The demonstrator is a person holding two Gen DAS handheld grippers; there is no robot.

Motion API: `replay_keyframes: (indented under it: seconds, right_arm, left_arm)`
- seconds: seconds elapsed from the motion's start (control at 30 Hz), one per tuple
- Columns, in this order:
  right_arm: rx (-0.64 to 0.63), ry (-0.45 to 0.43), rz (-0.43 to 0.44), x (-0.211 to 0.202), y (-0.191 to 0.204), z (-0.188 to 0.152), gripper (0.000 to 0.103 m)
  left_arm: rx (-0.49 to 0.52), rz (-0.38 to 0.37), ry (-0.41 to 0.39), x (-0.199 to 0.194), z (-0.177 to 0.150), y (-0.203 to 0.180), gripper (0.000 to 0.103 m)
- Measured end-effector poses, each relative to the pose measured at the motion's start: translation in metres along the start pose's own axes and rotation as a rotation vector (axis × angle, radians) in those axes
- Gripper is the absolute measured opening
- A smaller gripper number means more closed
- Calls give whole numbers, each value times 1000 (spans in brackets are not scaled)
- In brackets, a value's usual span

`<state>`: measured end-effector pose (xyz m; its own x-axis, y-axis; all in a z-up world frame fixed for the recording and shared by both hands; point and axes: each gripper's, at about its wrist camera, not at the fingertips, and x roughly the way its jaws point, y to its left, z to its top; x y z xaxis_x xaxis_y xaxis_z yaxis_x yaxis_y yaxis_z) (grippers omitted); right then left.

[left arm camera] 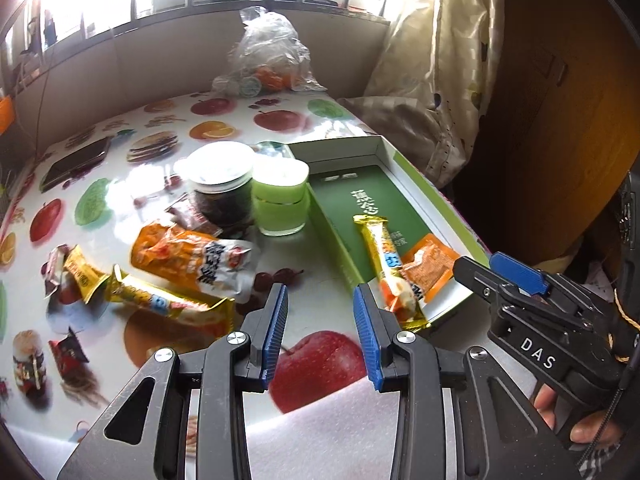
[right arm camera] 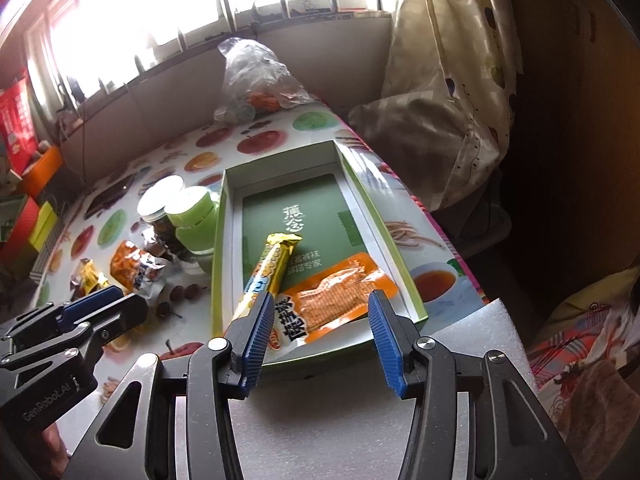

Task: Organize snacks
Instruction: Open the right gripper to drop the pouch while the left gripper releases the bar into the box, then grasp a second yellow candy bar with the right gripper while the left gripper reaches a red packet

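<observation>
A table (left arm camera: 320, 288) with a fruit-print cover carries a green box (left arm camera: 404, 168); left of the box stand two jars (left arm camera: 256, 192), then loose snack packets (left arm camera: 188, 260).

the open box (right arm camera: 224, 216) lies on the surface (left arm camera: 320, 276) toward its right edge. in it, at the near end, a long snack bar (right arm camera: 267, 268) lies at 11 o'clock of a flat snack pouch (right arm camera: 340, 296), touching it. two jars (left arm camera: 224, 184) (left arm camera: 282, 200) stand side by side just at 9 o'clock of the box. near them, at 7 o'clock, loose snacks — a big pouch (left arm camera: 192, 260), another long bar (left arm camera: 168, 300), small packets (left arm camera: 76, 272). a plastic bag (left arm camera: 268, 56) sits far off at 12 o'clock by the wall.
</observation>
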<state>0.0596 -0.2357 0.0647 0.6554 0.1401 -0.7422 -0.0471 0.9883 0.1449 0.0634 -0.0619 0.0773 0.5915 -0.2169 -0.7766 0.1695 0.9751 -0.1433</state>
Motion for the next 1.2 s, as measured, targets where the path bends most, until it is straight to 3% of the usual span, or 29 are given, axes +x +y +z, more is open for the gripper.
replay_keyframes:
  seconds: [0.3, 0.6, 0.9, 1.2]
  right_arm:
    - [-94, -50, 109, -3, 49, -2, 48]
    - [-180, -25, 185, 16, 97, -9, 48]
    - [-263, -5, 240, 32, 132, -13, 48]
    - [-487, 25, 292, 65, 194, -25, 48]
  left_arm:
    - [-68, 73, -34, -21, -15, 41, 36]
    - [-202, 147, -23, -29, -40, 102, 36]
    - [-285, 181, -24, -35, -58, 139, 36]
    - [-398, 286, -40, -54, -82, 203, 36]
